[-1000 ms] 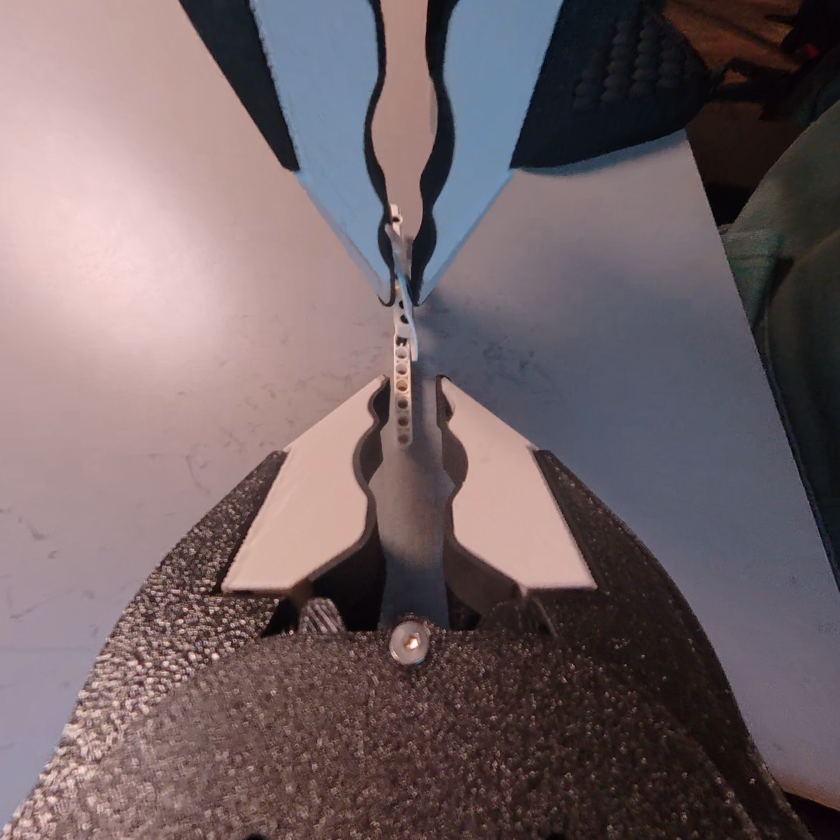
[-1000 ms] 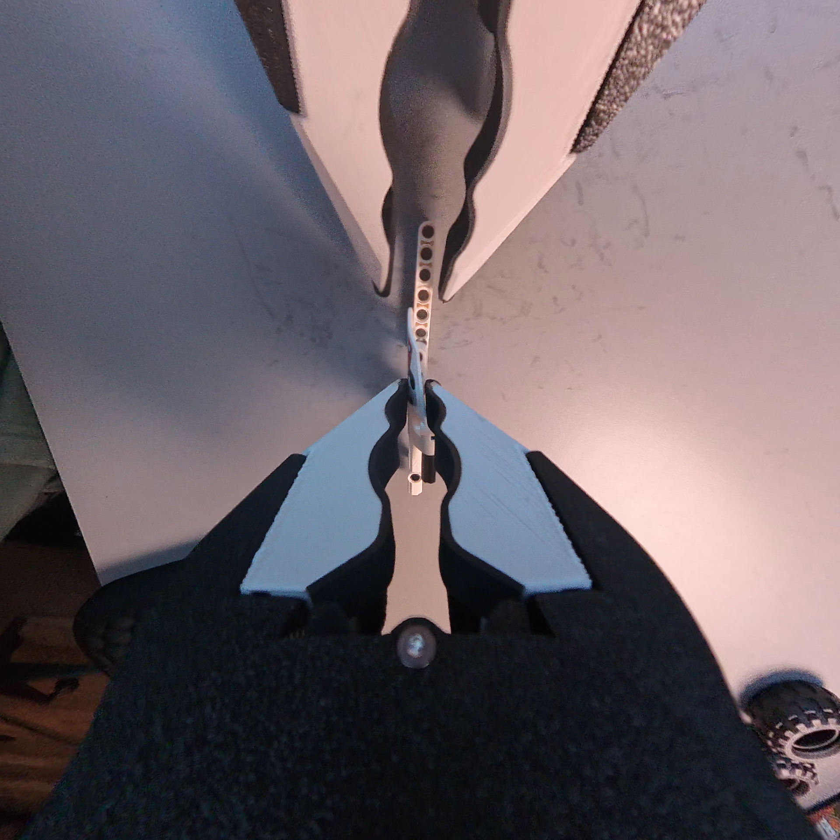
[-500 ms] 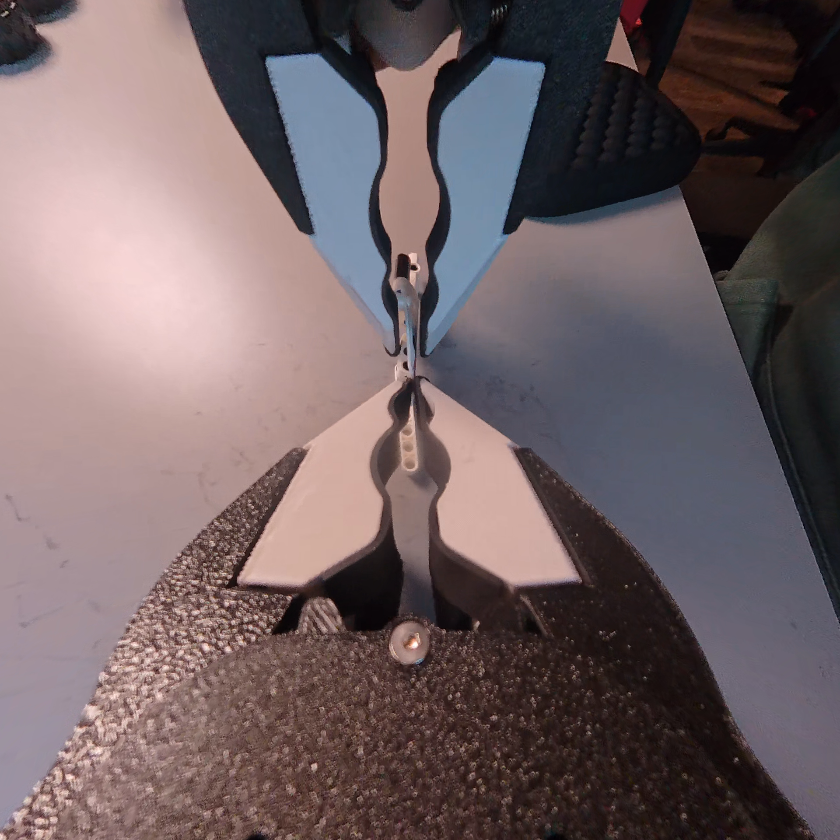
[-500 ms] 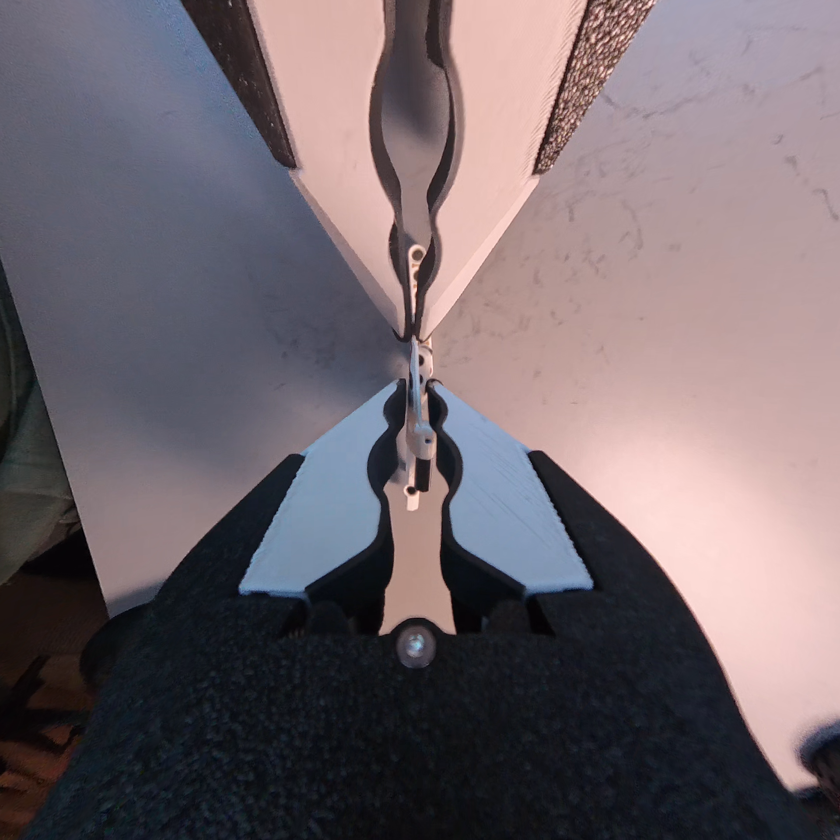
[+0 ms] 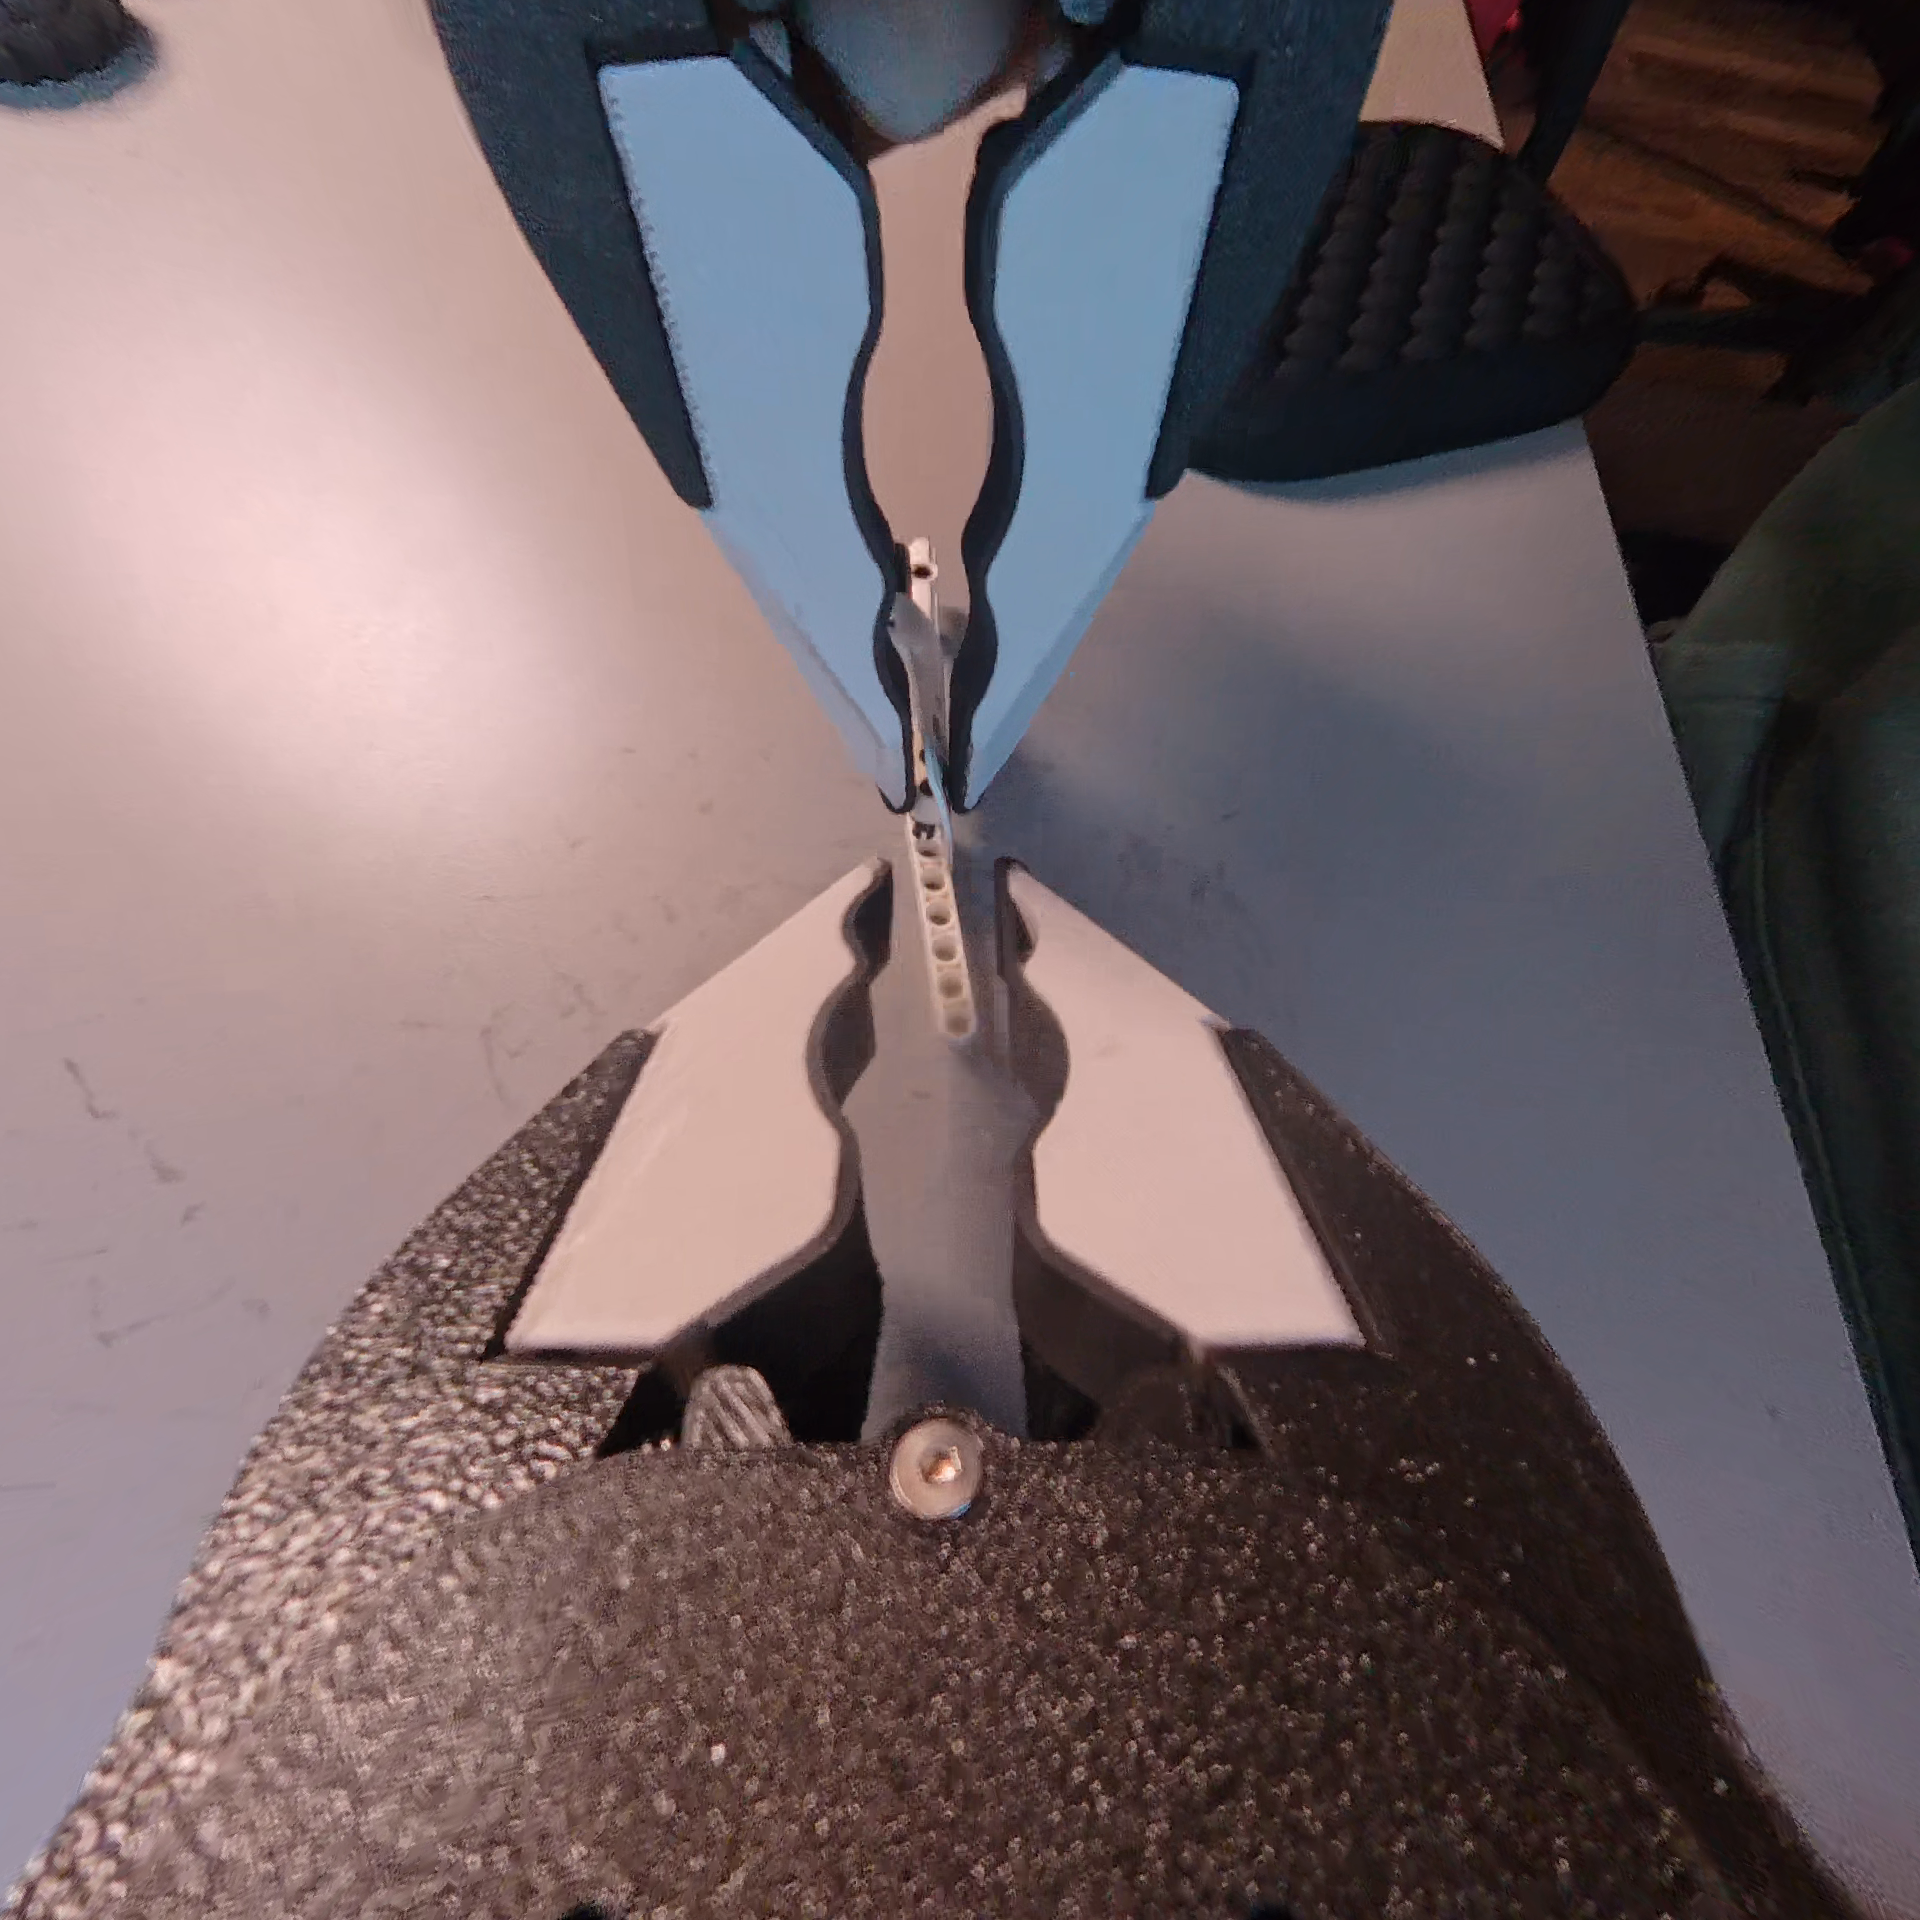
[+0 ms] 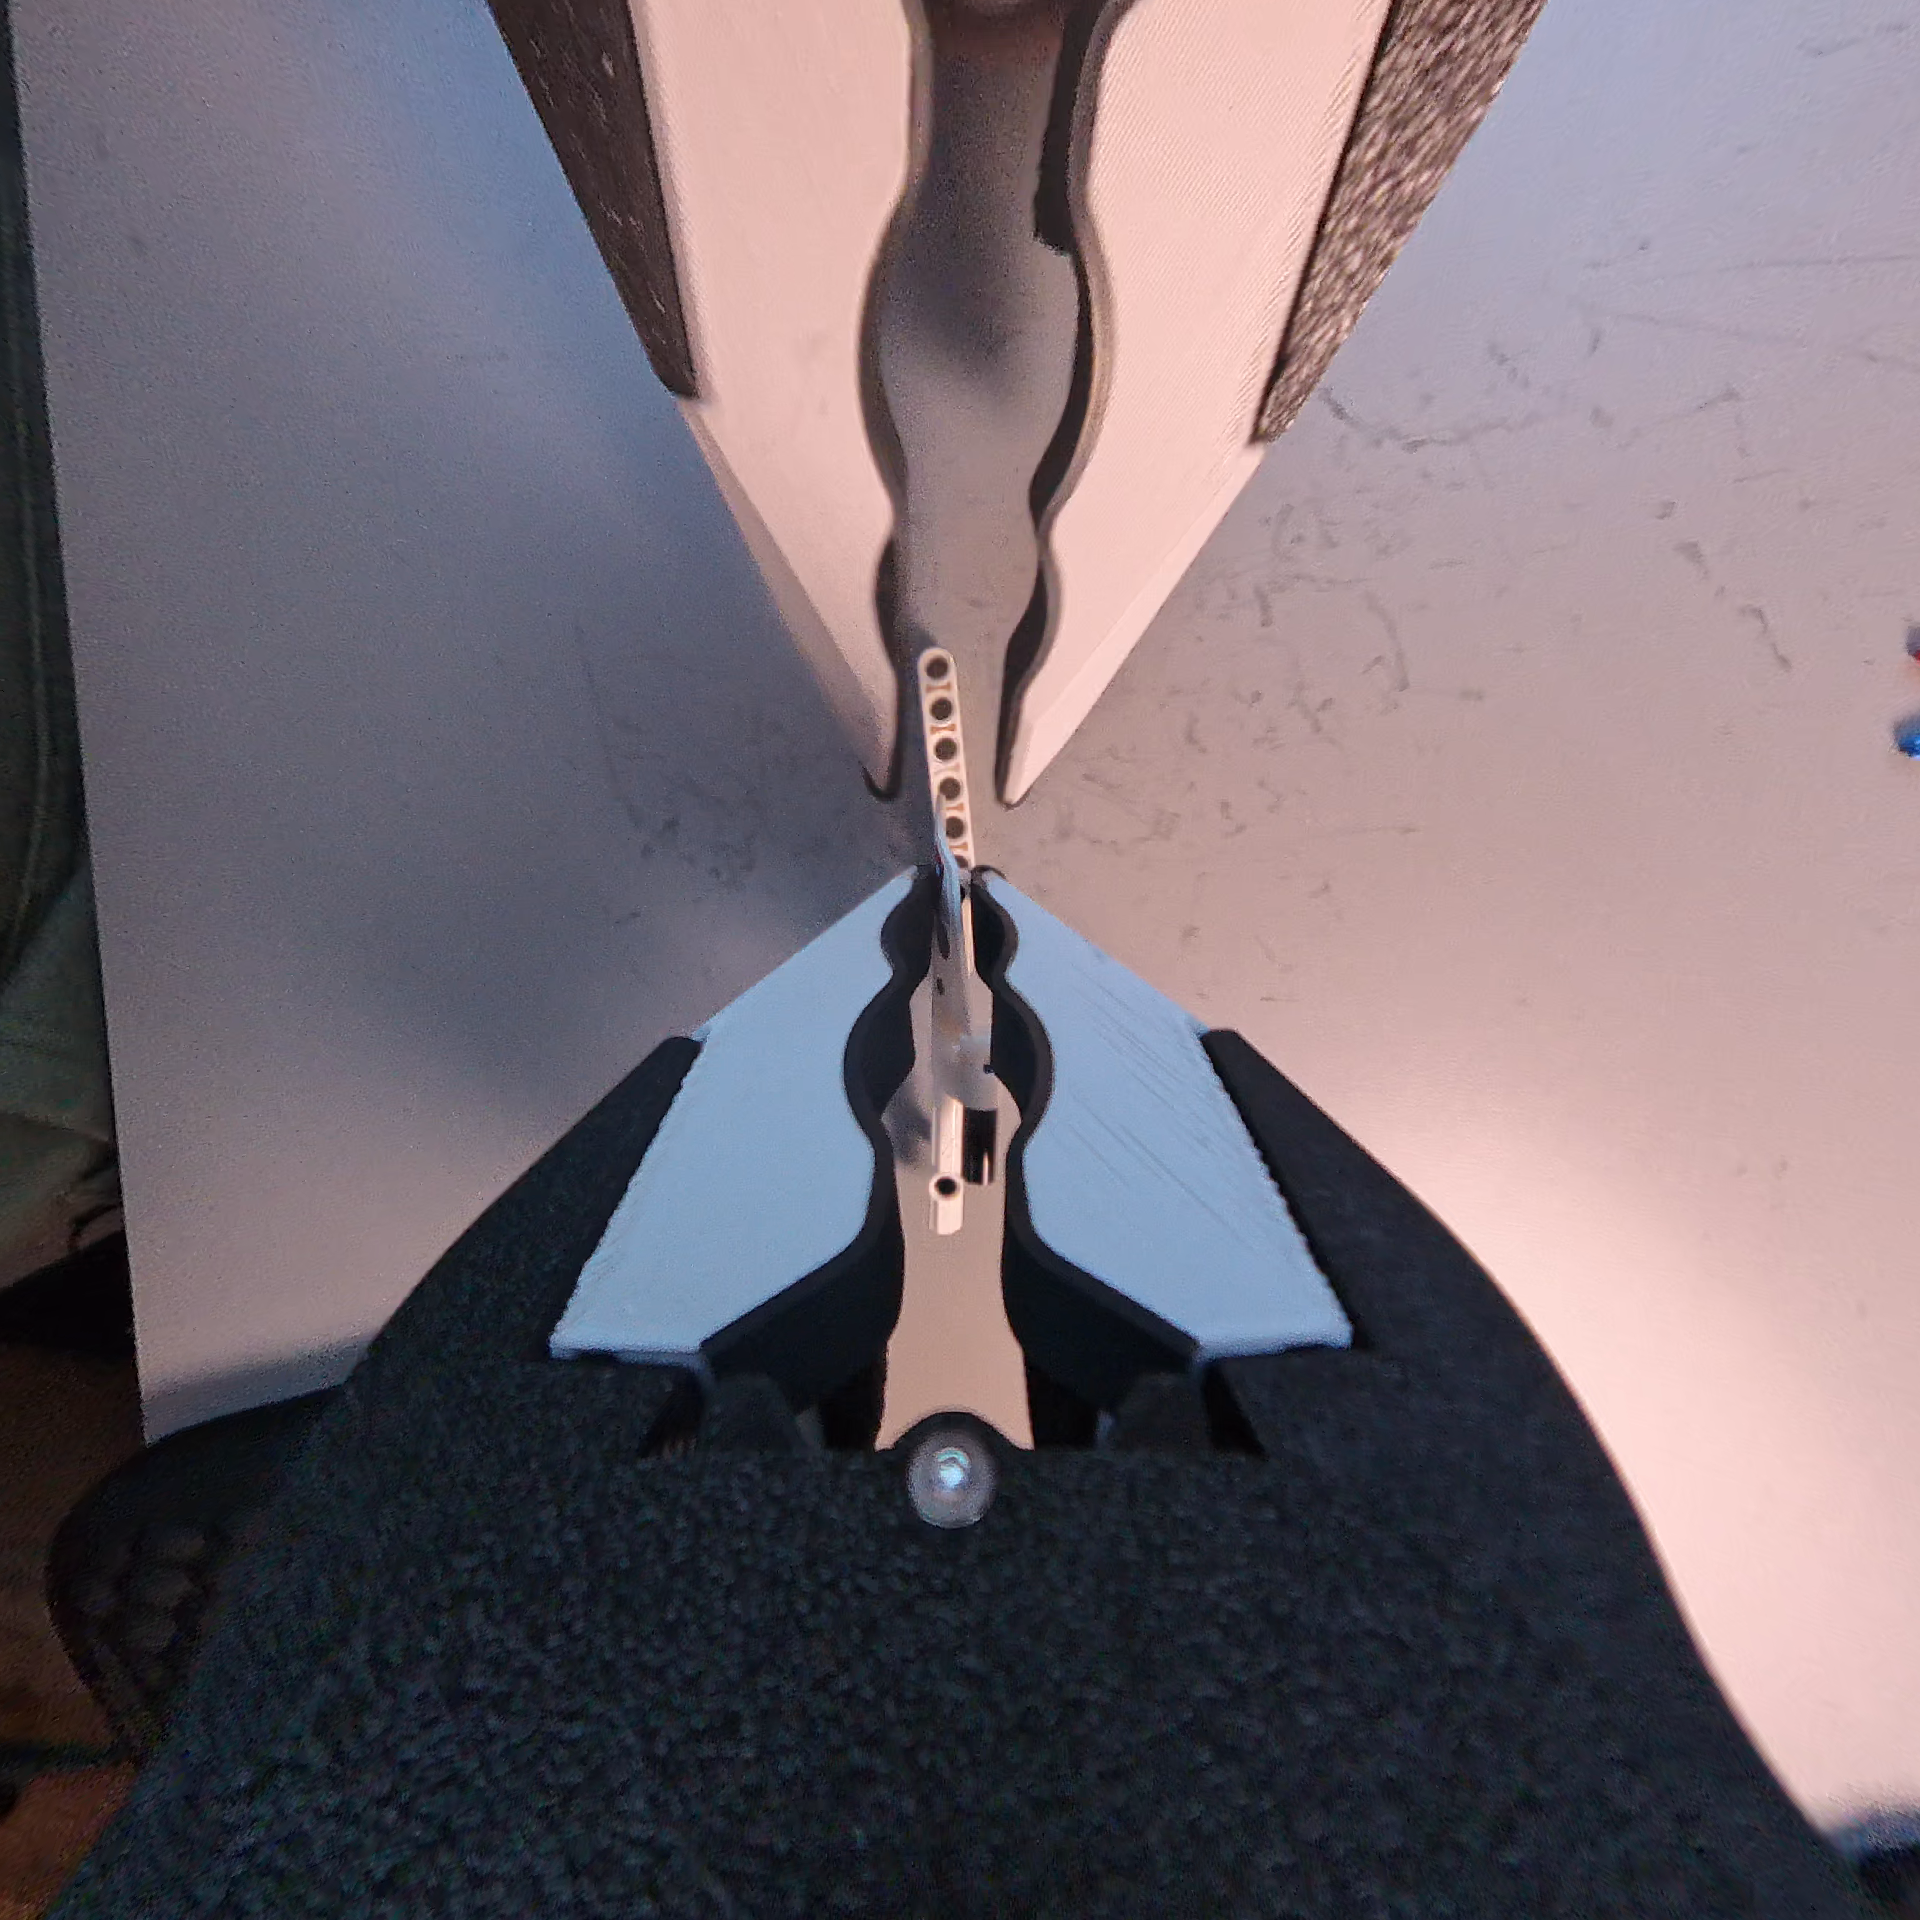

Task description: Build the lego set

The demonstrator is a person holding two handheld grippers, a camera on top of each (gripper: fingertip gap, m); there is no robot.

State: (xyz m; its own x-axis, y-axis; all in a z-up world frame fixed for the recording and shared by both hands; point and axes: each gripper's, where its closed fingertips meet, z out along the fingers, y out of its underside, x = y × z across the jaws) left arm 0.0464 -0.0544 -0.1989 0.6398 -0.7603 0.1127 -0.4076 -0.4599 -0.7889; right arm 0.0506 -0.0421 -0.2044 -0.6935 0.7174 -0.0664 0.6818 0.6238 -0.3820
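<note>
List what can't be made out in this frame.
- Joint between beam and the second white piece: both views, hidden by right gripper tips.
- Dark thing at top left corner: left view, cut off by the edge.
- Blue bits: right view, cut off.

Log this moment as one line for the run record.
left gripper: open around white holed beam | right gripper: shut on white holed beam | above table

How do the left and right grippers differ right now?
The left gripper stands open, its fingers clear of the white holed beam; the right gripper is shut on the beam assembly. The left gripper's shell looks speckled grey, the right's black. Both have pale wavy-edged fingers.
</note>
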